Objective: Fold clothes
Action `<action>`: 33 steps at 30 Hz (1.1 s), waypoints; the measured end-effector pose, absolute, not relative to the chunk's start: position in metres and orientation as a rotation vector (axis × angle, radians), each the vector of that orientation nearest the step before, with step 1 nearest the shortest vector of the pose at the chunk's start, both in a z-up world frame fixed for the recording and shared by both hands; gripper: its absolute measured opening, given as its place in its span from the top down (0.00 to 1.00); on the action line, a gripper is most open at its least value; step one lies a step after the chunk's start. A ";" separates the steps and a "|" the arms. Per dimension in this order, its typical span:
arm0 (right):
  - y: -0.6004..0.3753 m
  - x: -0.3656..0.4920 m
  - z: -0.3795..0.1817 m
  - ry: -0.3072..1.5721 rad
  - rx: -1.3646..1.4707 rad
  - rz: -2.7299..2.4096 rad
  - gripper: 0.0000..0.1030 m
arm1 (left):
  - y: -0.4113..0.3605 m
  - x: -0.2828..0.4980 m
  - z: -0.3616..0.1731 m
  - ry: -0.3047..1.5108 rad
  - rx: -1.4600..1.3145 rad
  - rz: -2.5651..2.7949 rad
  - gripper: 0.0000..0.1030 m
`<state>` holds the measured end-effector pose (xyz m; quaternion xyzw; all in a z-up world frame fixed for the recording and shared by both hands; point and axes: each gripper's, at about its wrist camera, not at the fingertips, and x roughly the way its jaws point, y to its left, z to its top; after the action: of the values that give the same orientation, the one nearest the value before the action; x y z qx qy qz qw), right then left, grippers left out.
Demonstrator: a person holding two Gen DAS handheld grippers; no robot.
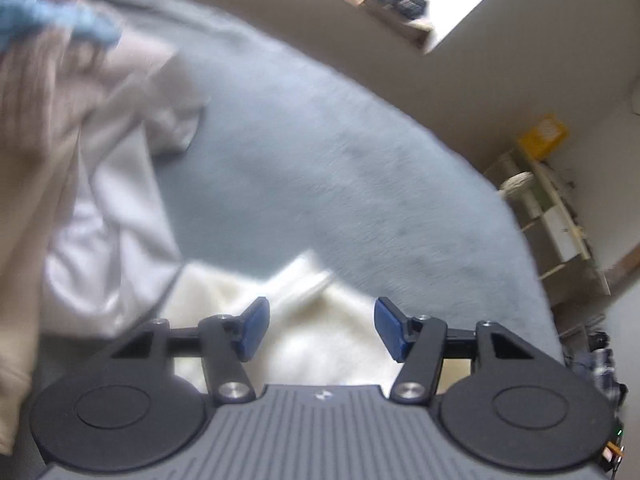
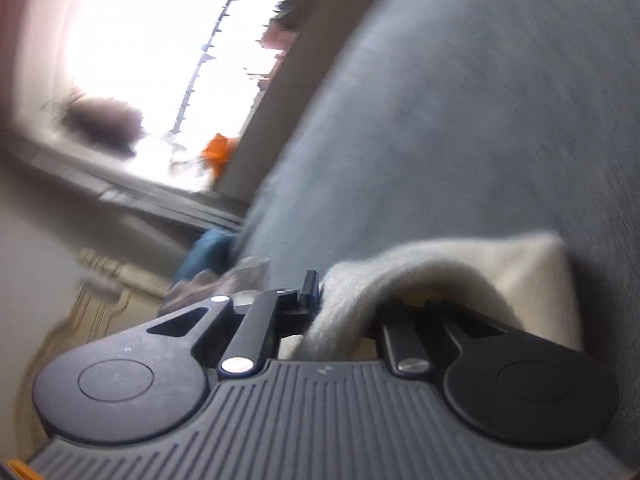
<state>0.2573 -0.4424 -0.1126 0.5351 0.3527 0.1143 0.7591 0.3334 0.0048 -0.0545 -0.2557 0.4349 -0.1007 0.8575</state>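
A cream knitted garment [image 1: 224, 292] lies on the grey-blue blanket [image 1: 340, 152] right under my left gripper [image 1: 322, 326]. That gripper is open, its blue pads [image 1: 254, 328] well apart and clear of the cloth. In the right wrist view a fold of the cream garment [image 2: 480, 264] drapes over my right gripper [image 2: 340, 292]. It hides the right finger and runs down between the jaws, so only the left finger [image 2: 310, 286] shows. Whether the pads press on the cloth is hidden.
A blurred heap of clothes fills the left: a beige garment [image 1: 48, 128], a pale white one [image 1: 108, 240], something blue [image 1: 52, 20] on top. A shelf [image 1: 552, 208] with a yellow box [image 1: 544, 136] stands beyond the blanket's edge. A bright window [image 2: 160, 60] and a teal item [image 2: 208, 252] lie left.
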 end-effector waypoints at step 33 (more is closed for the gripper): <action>-0.443 -0.021 -0.141 0.798 1.405 0.246 0.37 | 0.124 0.144 -0.107 1.059 -0.967 -0.342 0.17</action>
<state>-0.0207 -0.4428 -0.1408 0.6271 0.3559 0.1098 0.6841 0.1442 0.1235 -0.1069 -0.4408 0.4827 -0.1557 0.7406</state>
